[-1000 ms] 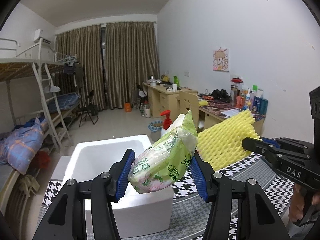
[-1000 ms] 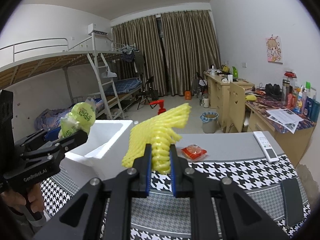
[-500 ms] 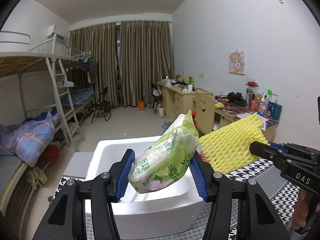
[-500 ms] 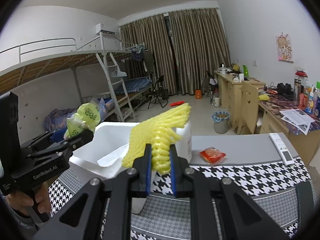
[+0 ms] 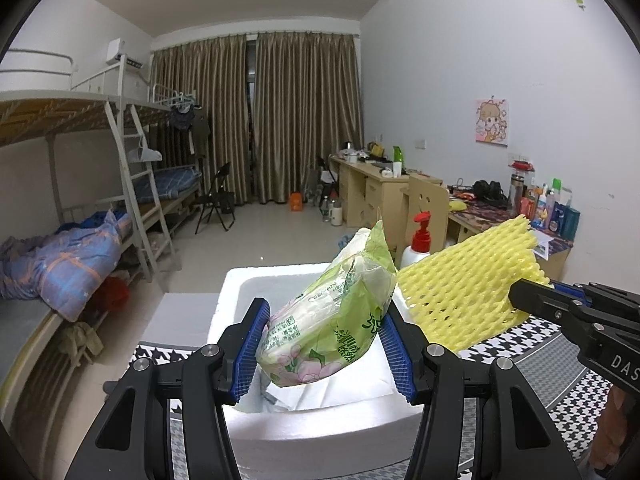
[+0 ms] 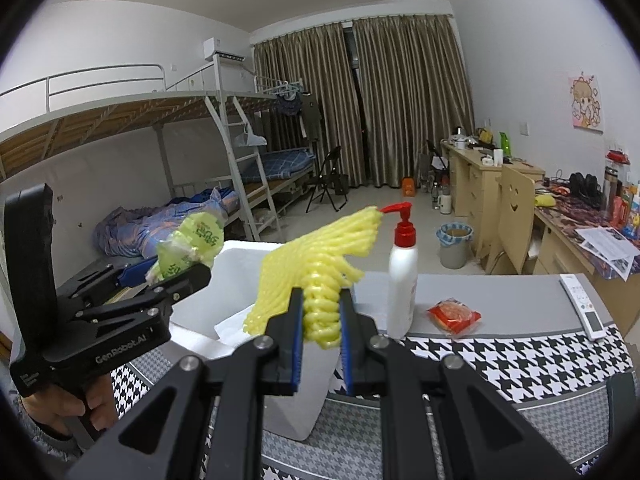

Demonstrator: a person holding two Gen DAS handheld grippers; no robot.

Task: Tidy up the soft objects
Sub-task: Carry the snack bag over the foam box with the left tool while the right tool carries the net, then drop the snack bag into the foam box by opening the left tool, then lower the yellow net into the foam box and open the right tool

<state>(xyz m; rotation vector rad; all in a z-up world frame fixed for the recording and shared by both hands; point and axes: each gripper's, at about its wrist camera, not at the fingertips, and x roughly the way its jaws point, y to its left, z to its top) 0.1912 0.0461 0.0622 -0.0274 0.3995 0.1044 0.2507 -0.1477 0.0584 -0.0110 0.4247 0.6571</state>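
My left gripper (image 5: 326, 352) is matte black with ribbed blue pads (image 5: 250, 350), silver screws at the linkage joints and white "GenRobot.AI" lettering along its side. My right gripper (image 6: 320, 338) is built alike, marked "DAS". A grey knit cuff (image 6: 38, 438) shows.

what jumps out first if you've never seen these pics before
The left gripper is shut on a crinkly green plastic tissue pack, held above an open white foam box on the houndstooth-patterned table. Beside it, the right gripper pinches a bright yellow foam fruit net, with a red-pump white bottle standing just behind.
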